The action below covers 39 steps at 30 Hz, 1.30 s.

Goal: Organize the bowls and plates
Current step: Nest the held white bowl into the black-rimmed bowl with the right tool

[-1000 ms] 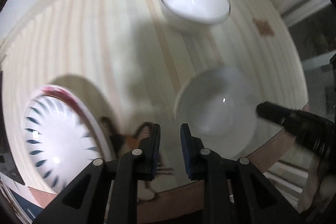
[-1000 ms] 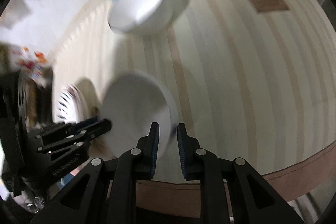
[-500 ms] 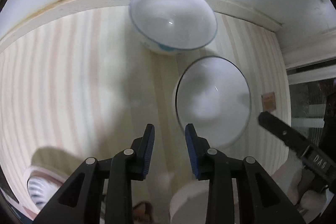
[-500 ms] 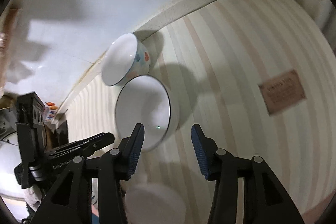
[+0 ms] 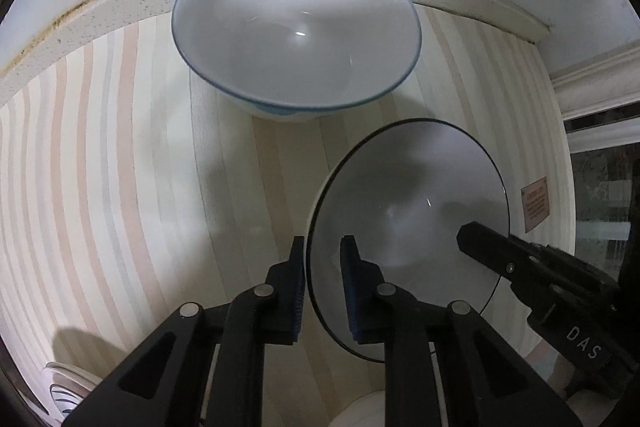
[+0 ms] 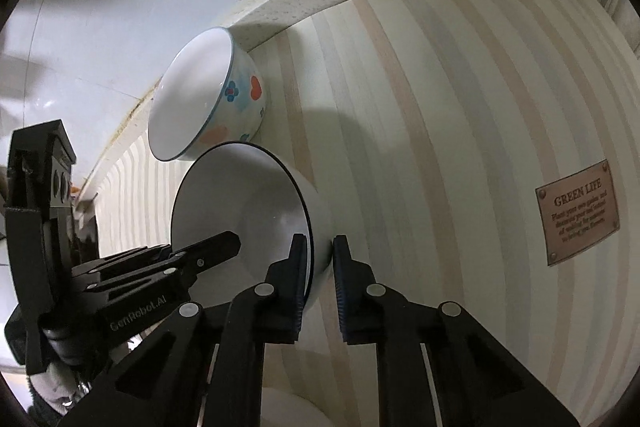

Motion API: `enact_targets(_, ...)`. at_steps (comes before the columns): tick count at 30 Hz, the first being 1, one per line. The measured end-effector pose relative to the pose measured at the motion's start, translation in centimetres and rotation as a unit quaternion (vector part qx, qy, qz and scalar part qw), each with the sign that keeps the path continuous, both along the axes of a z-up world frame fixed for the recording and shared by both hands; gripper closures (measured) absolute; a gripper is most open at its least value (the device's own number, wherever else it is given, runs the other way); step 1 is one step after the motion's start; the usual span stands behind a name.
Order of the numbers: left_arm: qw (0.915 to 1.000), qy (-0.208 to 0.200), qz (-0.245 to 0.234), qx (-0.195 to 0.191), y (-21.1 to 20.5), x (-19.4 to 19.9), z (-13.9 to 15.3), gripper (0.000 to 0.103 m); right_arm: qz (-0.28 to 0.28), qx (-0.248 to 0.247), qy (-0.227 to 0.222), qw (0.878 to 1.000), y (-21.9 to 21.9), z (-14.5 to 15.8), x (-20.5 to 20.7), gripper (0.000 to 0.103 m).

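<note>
A white bowl with a dark rim (image 5: pixel 412 211) sits on the striped tablecloth. My left gripper (image 5: pixel 323 287) straddles its near-left rim, one finger outside and one inside. My right gripper (image 6: pixel 318 279) straddles the opposite rim of the same bowl (image 6: pixel 240 215); its finger (image 5: pixel 500 255) shows inside the bowl in the left wrist view. Both pairs of pads sit close around the wall. A painted bowl with a blue rim (image 5: pixel 296 35) stands just behind, against the back ledge; its side with hearts and flowers shows in the right wrist view (image 6: pixel 208 99).
A white bowl's rim (image 5: pixel 360 411) lies just below the grippers, also low in the right wrist view (image 6: pixel 292 407). A patterned plate (image 5: pixel 68 387) peeks in at the lower left. A brown label (image 6: pixel 580 211) is on the cloth at right. The wall and ledge (image 5: pixel 100 15) bound the back.
Both grippers moved forward from the near white bowl to the dark-rimmed bowl, opened, then closed in around its opposite rims. The patterned plate slid almost out of view.
</note>
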<state>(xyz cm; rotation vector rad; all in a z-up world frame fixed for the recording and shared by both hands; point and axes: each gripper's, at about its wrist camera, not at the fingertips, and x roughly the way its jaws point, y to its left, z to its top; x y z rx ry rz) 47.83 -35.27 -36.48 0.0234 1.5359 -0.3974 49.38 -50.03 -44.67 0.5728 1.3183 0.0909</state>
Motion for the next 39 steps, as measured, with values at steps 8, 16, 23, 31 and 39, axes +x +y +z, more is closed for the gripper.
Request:
enact_targets(8,0.9998,-0.02,-0.001,-0.004,0.8,-1.1,2.6,0.088,0.009,-0.002,-0.016,1.0,0.3,1.8,-1.1,0.089)
enact_targets(16,0.9984,-0.052,-0.013,-0.017,1.8,-4.0,7.8,0.088,0.007,0.009,-0.047,0.999,0.4,6.3,-4.4,0.089)
enact_targets(23,0.9966,-0.071,-0.027,-0.031,2.9,-7.5,11.7,0.088,0.005,0.008,-0.072,0.997,1.1,10.7,-9.0,0.089)
enact_targets(31,0.9968,-0.059,-0.042,-0.032,4.2,-11.3,11.5,0.088,0.007,0.01,-0.069,0.998,2.5,11.8,-14.0,0.089)
enact_targets(39,0.9984,-0.013,-0.054,-0.014,4.2,-13.2,7.2,0.088,0.001,0.018,-0.03,0.999,3.3,8.3,-17.7,0.089)
